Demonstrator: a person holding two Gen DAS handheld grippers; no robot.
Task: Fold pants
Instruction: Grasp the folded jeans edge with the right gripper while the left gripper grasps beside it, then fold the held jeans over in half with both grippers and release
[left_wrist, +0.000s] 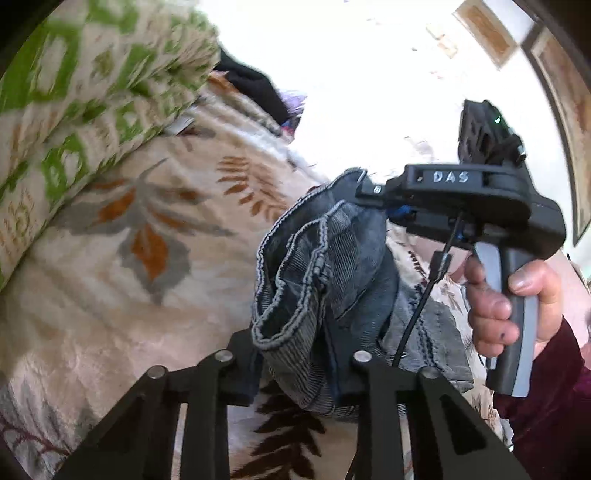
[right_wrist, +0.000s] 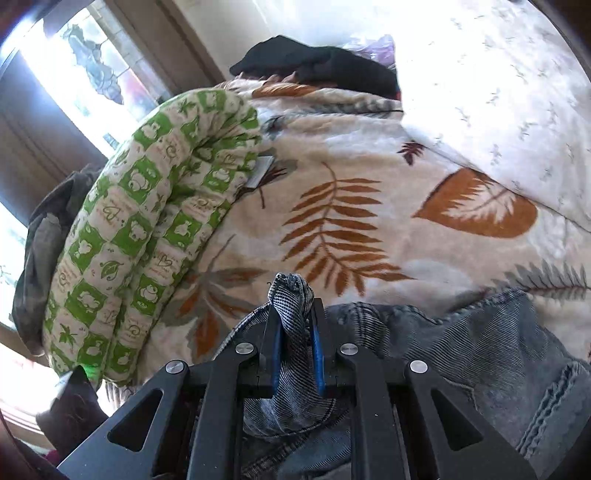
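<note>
right wrist view shows our right gripper (right_wrist: 293, 334) clamped on a bunched fold of the jeans (right_wrist: 480, 354), which spread to its right over the leaf blanket (right_wrist: 332, 166), with a green quilt (right_wrist: 147, 221) rolled at the left. left wrist view shows our left gripper (left_wrist: 295, 369) with denim bunched between its fingers, clamped on the cloth, and our right hand (left_wrist: 517, 314) gripping the other handle.

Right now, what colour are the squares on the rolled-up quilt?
Green squares on cream, with little animal and leaf pictures. The rolled-up quilt shows best in the right wrist view.
</note>
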